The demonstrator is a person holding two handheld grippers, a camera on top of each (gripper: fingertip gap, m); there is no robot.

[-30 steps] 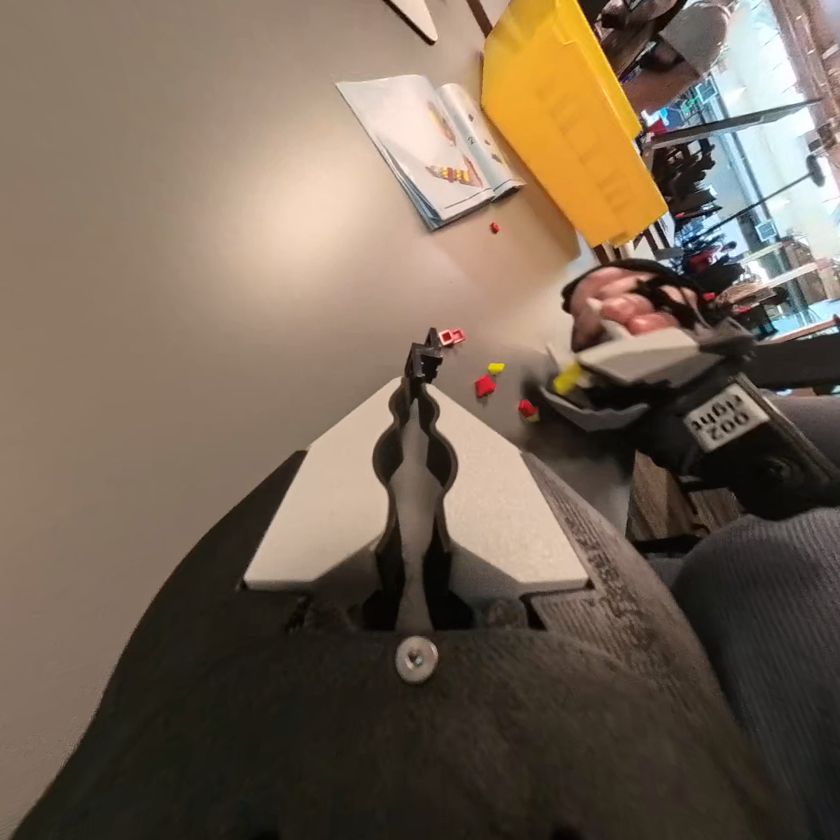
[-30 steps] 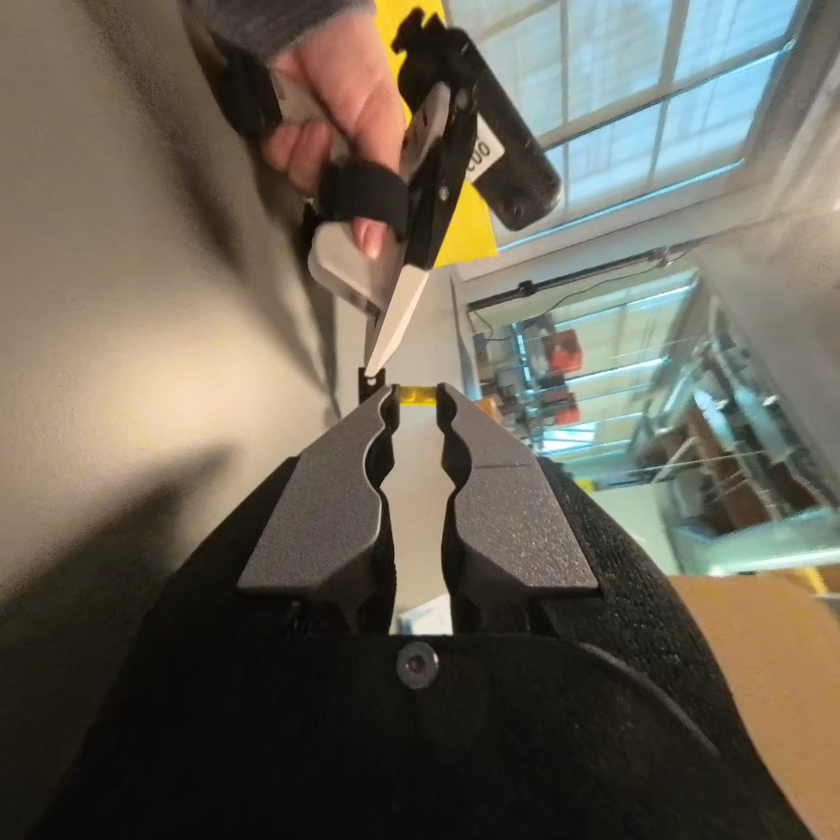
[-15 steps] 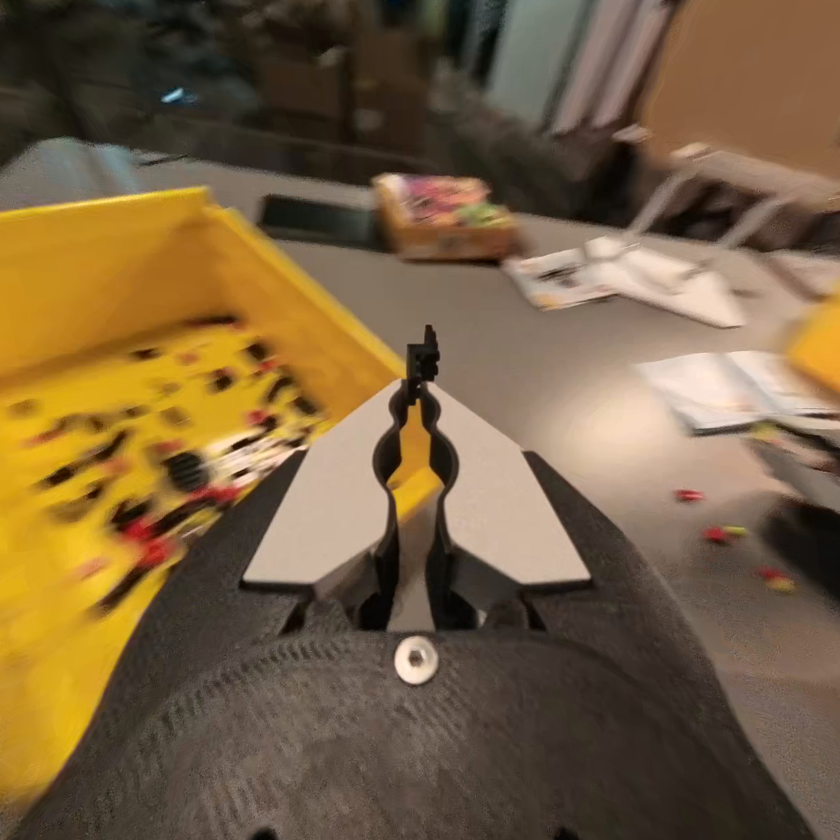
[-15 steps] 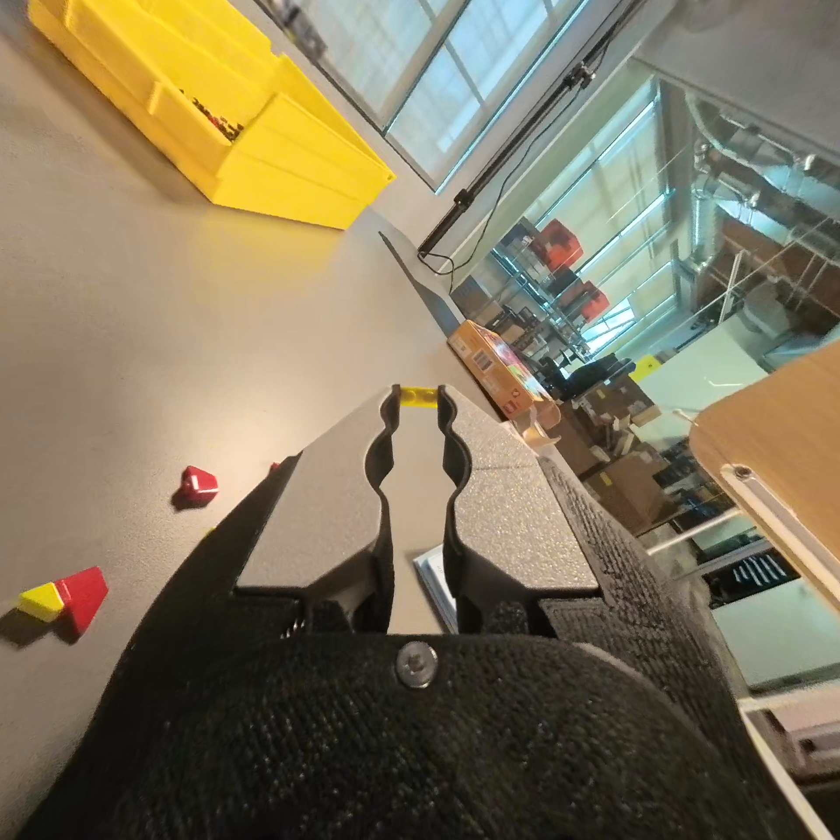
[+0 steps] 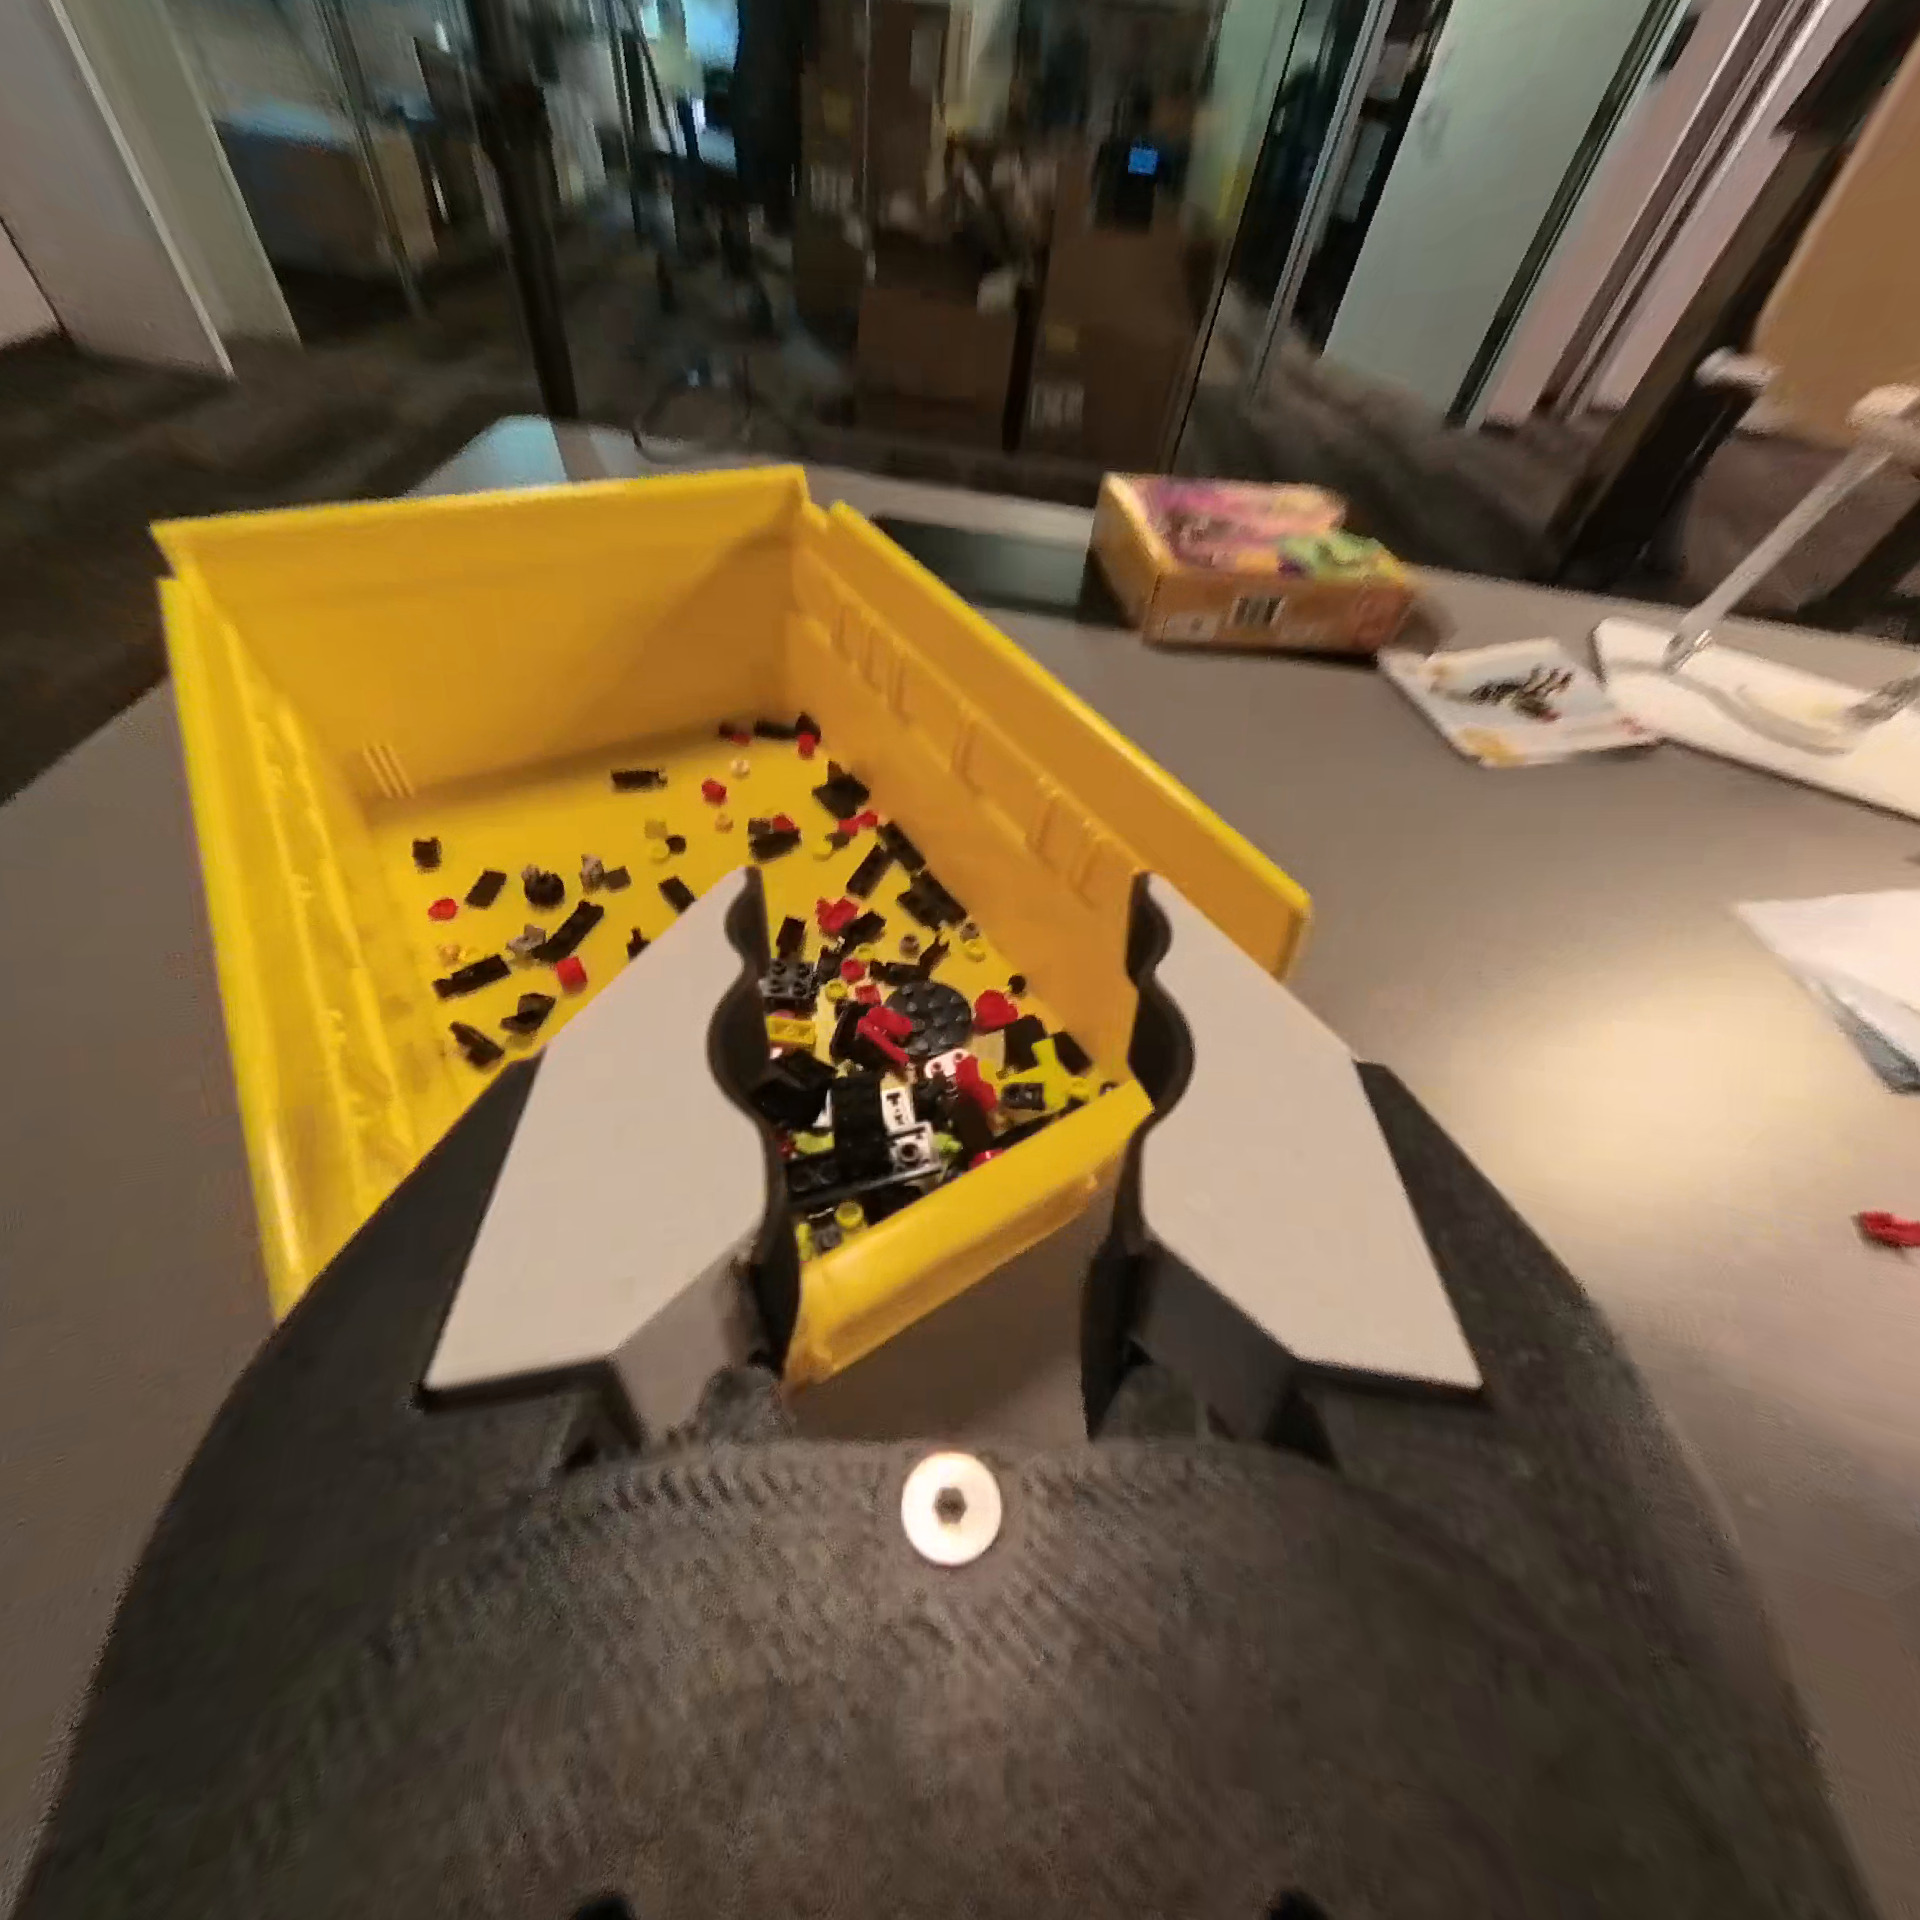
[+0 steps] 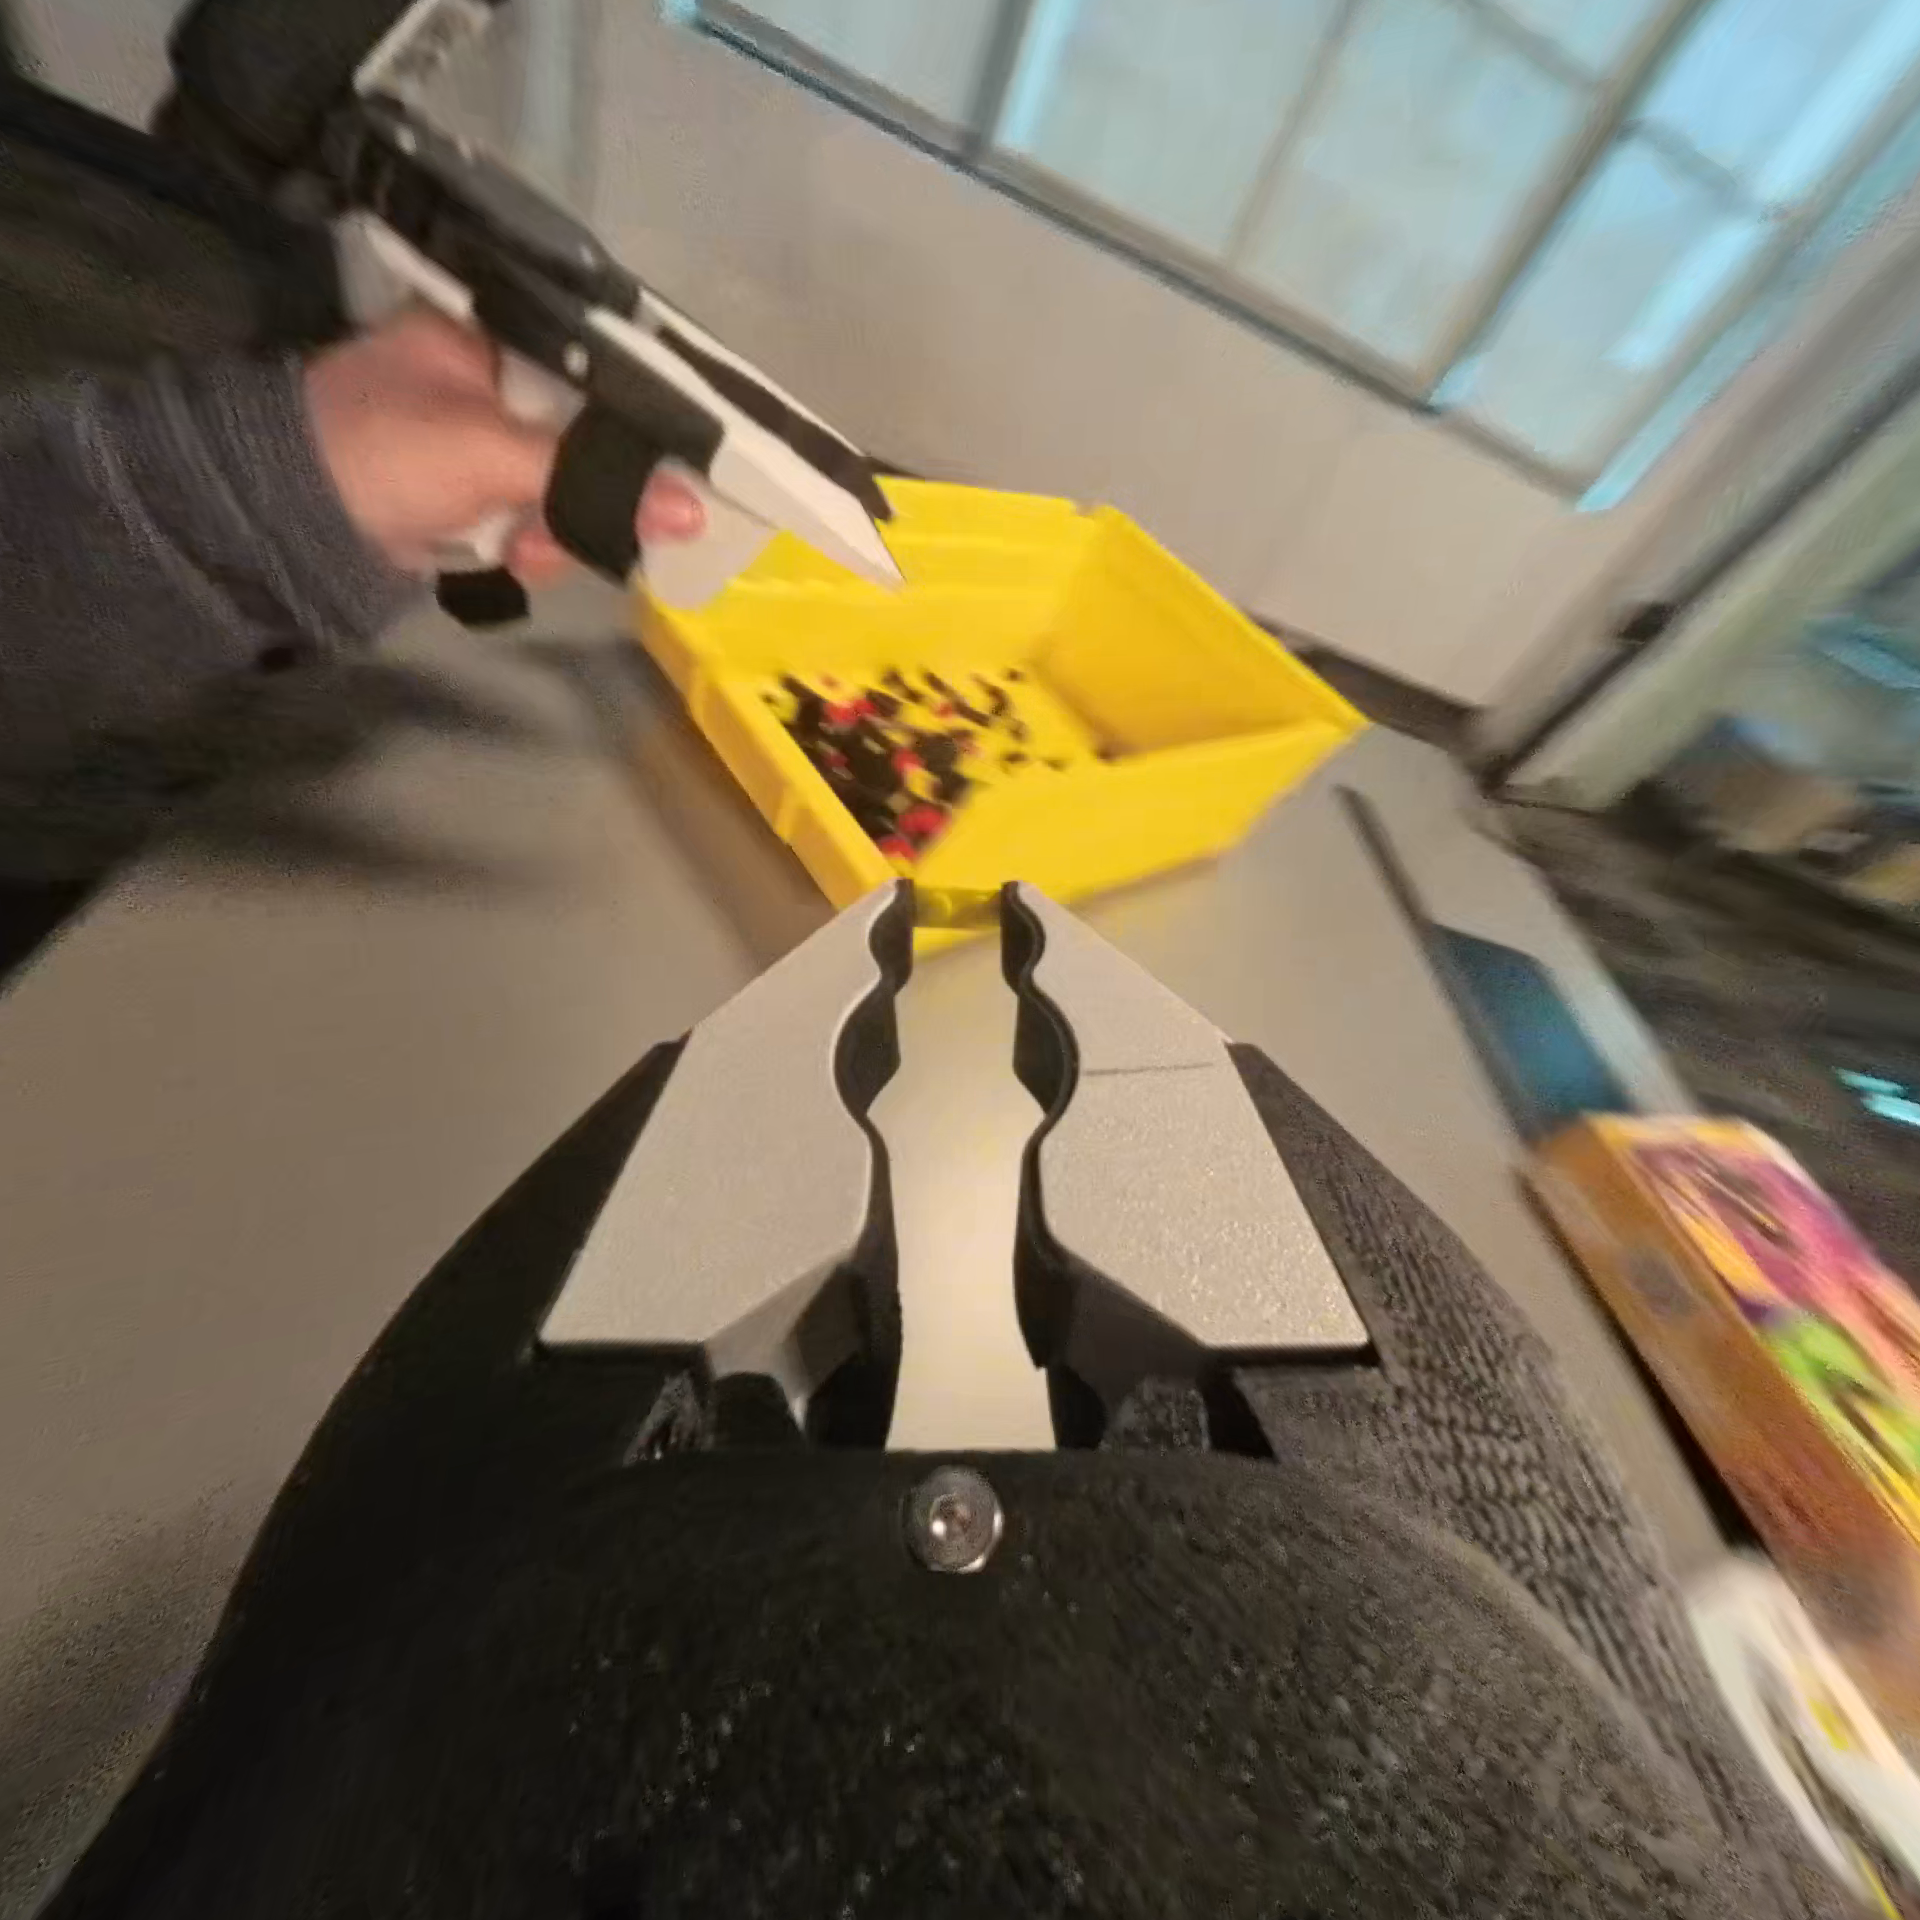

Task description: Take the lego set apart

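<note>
My left gripper [image 5: 940, 894] gapes wide over the bin [image 5: 499, 623]; my right gripper [image 6: 956, 894], narrow, perhaps pinches a yellow piece [image 6: 956, 902] that could slip out short of it.

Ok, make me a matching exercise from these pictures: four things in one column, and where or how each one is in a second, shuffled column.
1. left tongs
2. right tongs
3. yellow plastic bin
4. small red lego piece

A. lying on the grey table
B. gripping a small yellow lego piece
C. wide open above the bin
D. holding loose black and red lego pieces

Pairs: 1-C, 2-B, 3-D, 4-A
</note>
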